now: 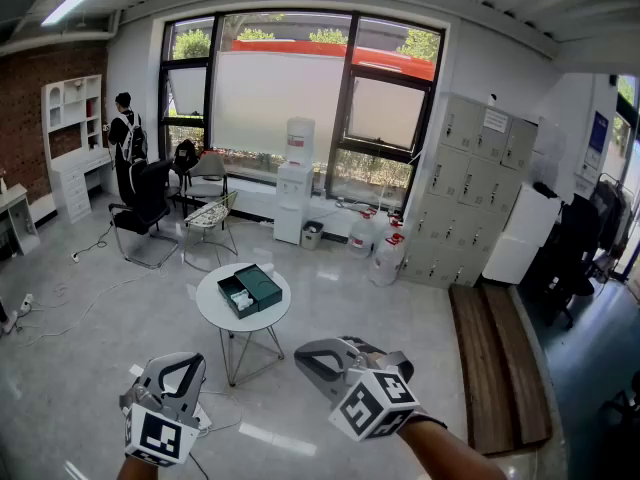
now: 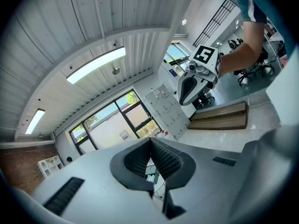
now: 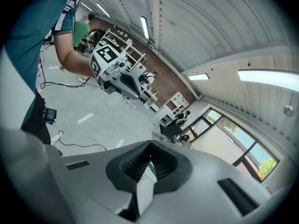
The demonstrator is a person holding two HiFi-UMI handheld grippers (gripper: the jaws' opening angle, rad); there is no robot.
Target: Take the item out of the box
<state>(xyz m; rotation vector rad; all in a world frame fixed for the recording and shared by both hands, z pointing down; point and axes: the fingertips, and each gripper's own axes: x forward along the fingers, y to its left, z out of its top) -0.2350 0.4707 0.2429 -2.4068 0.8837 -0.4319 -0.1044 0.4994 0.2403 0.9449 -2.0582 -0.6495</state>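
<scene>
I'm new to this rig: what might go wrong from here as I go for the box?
Both the left tongs and right tongs are shut and empty; reaching in that way could shove the box instead of gripping its contents. The table is small with thin legs, so a push might rock it. A cable trails left of it, a possible trip hazard.

what lies inside the box [image 1: 249, 291] on the round table [image 1: 212, 318] is too small to tell. the closed jaws of the left gripper [image 2: 150, 140] hide most of that table in its own view, as do those of the right gripper [image 3: 150, 144]; only a blurred sliver shows beneath the pads. the right forearm [image 1: 440, 453] runs off the head view's bottom edge.
</scene>
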